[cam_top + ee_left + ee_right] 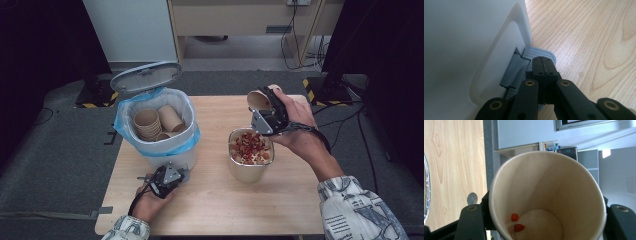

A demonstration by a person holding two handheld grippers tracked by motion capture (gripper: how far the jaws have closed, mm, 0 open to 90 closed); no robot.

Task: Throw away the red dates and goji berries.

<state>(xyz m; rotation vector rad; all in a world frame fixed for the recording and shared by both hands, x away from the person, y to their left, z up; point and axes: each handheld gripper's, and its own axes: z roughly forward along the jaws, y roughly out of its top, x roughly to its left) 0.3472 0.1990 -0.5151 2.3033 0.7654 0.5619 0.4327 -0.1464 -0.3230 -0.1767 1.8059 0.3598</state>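
My right gripper (267, 112) is shut on a brown paper cup (259, 98), held on its side just above a metal pot (247, 170) full of red and beige bits (250, 146). In the right gripper view the cup (564, 187) sits between the jaws of the right gripper (546, 222), and two red bits (517, 223) cling near its bottom. My left gripper (176, 176) is shut at the foot of a white pedal bin (165, 154). In the left gripper view the shut tips of the left gripper (543, 62) rest on the bin's grey pedal (537, 52).
The bin has a blue liner (125, 112) and its lid (146, 76) stands open. Several used paper cups (156, 122) lie inside. Bare wooden table (220, 205) lies in front of the pot. The bin's white wall (469, 50) is close on the left of my left gripper.
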